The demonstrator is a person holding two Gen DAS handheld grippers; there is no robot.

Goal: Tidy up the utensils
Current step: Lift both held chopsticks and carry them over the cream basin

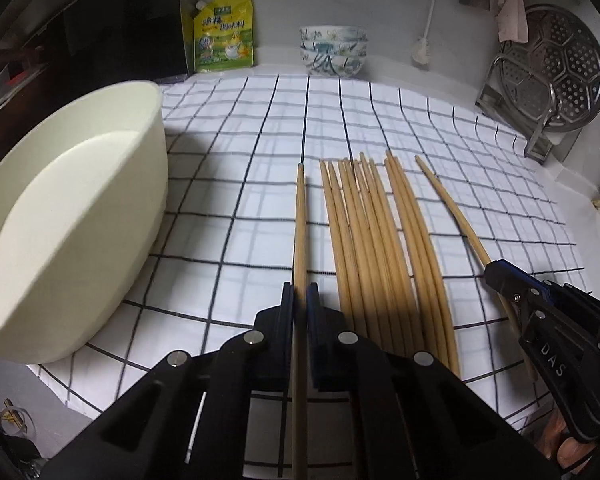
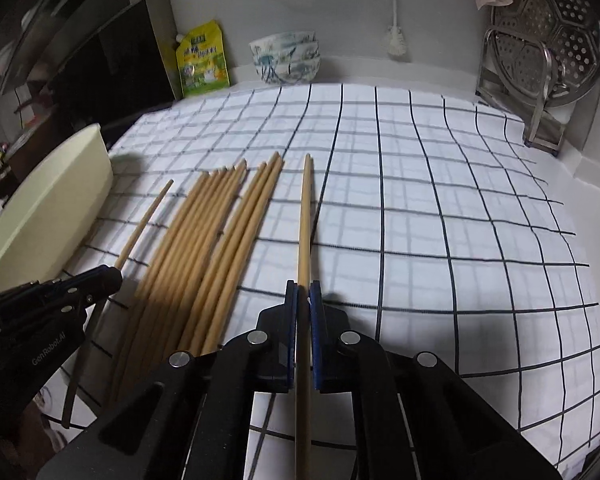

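Observation:
Several bamboo chopsticks (image 1: pixel 374 240) lie side by side on a white checked cloth (image 1: pixel 240 140); they also show in the right wrist view (image 2: pixel 204 248). My left gripper (image 1: pixel 300 296) is shut on one chopstick (image 1: pixel 300 216), left of the pile, beside a cream tub (image 1: pixel 68 216). My right gripper (image 2: pixel 304 292) is shut on another chopstick (image 2: pixel 305 216), right of the pile. In the left wrist view the right gripper (image 1: pixel 496 276) holds its chopstick (image 1: pixel 448 208). In the right wrist view the left gripper (image 2: pixel 108 276) holds its chopstick (image 2: pixel 144 220) next to the tub (image 2: pixel 48 204).
Stacked patterned bowls (image 1: pixel 334 50) and a yellow-green pouch (image 1: pixel 224 34) stand at the back wall. A steel steamer plate in a rack (image 1: pixel 556 76) stands at the back right. A brush (image 2: pixel 396 40) hangs on the wall. The counter edge runs at the near left.

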